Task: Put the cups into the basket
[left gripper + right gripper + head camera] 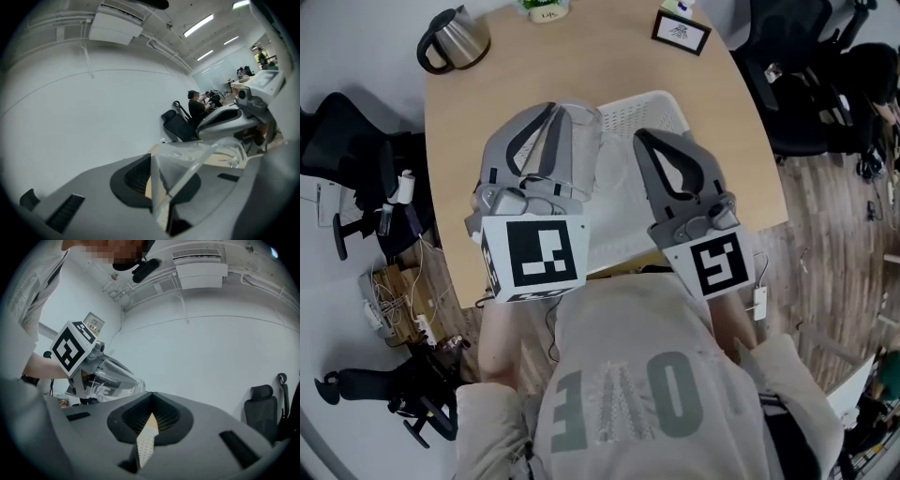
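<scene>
The left gripper clamps its grey jaws on a clear, thin-walled plastic cup, holding it tilted over the near left edge of the white perforated plastic basket on the round pale wooden table. The right gripper hovers above the basket, jaws pressed together on nothing.

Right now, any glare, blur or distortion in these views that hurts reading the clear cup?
Head view: even light, but fisheye bends the table edge, and the clear cup nearly vanishes against the white basket. Left gripper view: dark round vignette, bright ceiling light strips, cup wall see-through. Right gripper view: same vignette, flat light, no glare.
</scene>
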